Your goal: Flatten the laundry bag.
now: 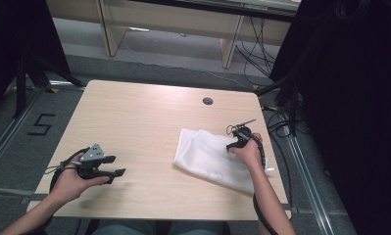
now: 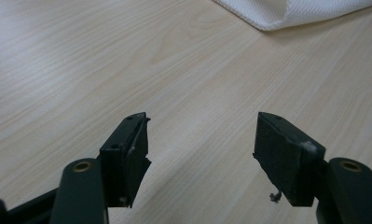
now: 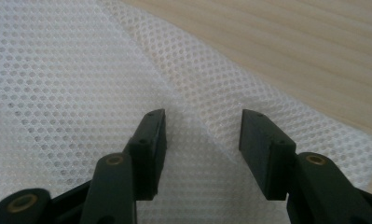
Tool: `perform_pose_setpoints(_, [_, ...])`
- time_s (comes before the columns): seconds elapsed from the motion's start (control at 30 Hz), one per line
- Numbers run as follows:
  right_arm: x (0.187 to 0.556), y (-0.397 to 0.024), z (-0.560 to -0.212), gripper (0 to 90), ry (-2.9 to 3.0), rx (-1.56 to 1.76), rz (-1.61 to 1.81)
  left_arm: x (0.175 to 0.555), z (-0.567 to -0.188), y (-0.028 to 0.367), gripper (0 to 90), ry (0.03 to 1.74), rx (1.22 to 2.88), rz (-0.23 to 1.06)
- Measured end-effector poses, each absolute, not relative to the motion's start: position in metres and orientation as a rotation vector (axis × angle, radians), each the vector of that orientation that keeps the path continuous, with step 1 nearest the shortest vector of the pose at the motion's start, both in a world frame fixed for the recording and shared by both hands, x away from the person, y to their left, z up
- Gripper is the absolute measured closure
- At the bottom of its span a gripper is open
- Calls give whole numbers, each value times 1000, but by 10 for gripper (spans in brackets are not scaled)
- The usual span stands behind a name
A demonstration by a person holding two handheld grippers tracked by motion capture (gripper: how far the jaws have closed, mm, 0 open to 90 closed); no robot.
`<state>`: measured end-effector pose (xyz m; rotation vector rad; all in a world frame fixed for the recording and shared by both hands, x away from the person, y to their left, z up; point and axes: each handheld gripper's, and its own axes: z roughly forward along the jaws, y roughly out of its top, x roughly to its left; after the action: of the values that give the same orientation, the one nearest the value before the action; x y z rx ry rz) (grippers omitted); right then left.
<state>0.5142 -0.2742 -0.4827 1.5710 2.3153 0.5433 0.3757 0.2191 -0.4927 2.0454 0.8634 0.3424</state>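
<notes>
A white mesh cloth (image 1: 208,157) lies folded on the right half of the wooden table (image 1: 134,122). My right gripper (image 1: 231,147) points down at the cloth's far right part, with a hand around it. In the right gripper view its jaws stand apart over the mesh cloth (image 3: 72,84), right gripper (image 3: 203,140) open, a raised fold of fabric lying between the pads without being pinched. My left gripper (image 1: 118,173) rests near the table's front left, held level and pointing right. In the left gripper view, the left gripper (image 2: 200,154) is open over bare wood, with the cloth's corner (image 2: 291,11) far ahead.
A small round cable hole (image 1: 207,101) sits near the table's far edge. Cables trail on the floor at the right, beside a dark curtain (image 1: 359,98). A wooden shelf unit (image 1: 173,24) stands beyond the table.
</notes>
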Motion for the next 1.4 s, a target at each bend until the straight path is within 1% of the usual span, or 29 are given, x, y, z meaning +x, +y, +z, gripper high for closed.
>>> perform_pose_setpoints(0.1, [514, -272, -482, 637, 2331, 1569, 559, 376, -493, 220, 350, 866, 2043, 347])
perform_pose_setpoints(0.13, [512, -269, -481, 693, 2334, 1584, 545, 377, -493, 220, 350, 855, 2066, 361])
perform_pose_setpoints(0.17, [513, -268, -481, 749, 2351, 1558, 555, 377, -494, 218, 350, 864, 2041, 349])
perform_pose_setpoints(0.2, [513, -268, -481, 749, 2351, 1558, 555, 377, -494, 218, 351, 864, 2041, 349])
perform_pose_setpoints(0.23, [511, -264, -480, 780, 2354, 1600, 545, 376, -494, 218, 351, 864, 2053, 345])
perform_pose_setpoints(0.27, [512, -260, -479, 863, 2381, 1621, 529, 376, -494, 216, 351, 865, 2042, 345])
perform_pose_setpoints(0.3, [512, -260, -480, 878, 2379, 1571, 509, 376, -493, 217, 352, 840, 2065, 353])
perform_pose_setpoints(0.4, [514, -258, -480, 890, 2386, 1540, 507, 376, -493, 218, 351, 838, 2073, 348])
perform_pose_setpoints(0.43, [513, -257, -478, 893, 2389, 1564, 497, 376, -493, 217, 351, 853, 2052, 344])
perform_pose_setpoints(0.47, [513, -256, -477, 898, 2389, 1596, 487, 376, -493, 219, 351, 843, 2069, 358])
perform_pose_setpoints(0.5, [513, -255, -476, 899, 2390, 1619, 482, 376, -494, 218, 351, 873, 2037, 341])
perform_pose_setpoints(0.6, [511, -256, -471, 900, 2385, 1642, 514, 377, -494, 219, 351, 853, 2057, 355])
perform_pose_setpoints(0.77, [512, -258, -463, 900, 2358, 1576, 552, 376, -494, 215, 351, 867, 2034, 347])
perform_pose_setpoints(0.97, [515, -260, -440, 900, 2325, 1505, 603, 376, -492, 218, 351, 842, 2068, 353])
perform_pose_setpoints(1.3, [512, -257, -425, 900, 2303, 1483, 628, 375, -495, 214, 352, 861, 2039, 339])
perform_pose_setpoints(1.33, [512, -257, -425, 900, 2303, 1483, 628, 376, -494, 215, 352, 833, 2066, 354])
perform_pose_setpoints(1.4, [510, -257, -423, 900, 2296, 1471, 646, 376, -494, 214, 351, 837, 2049, 346])
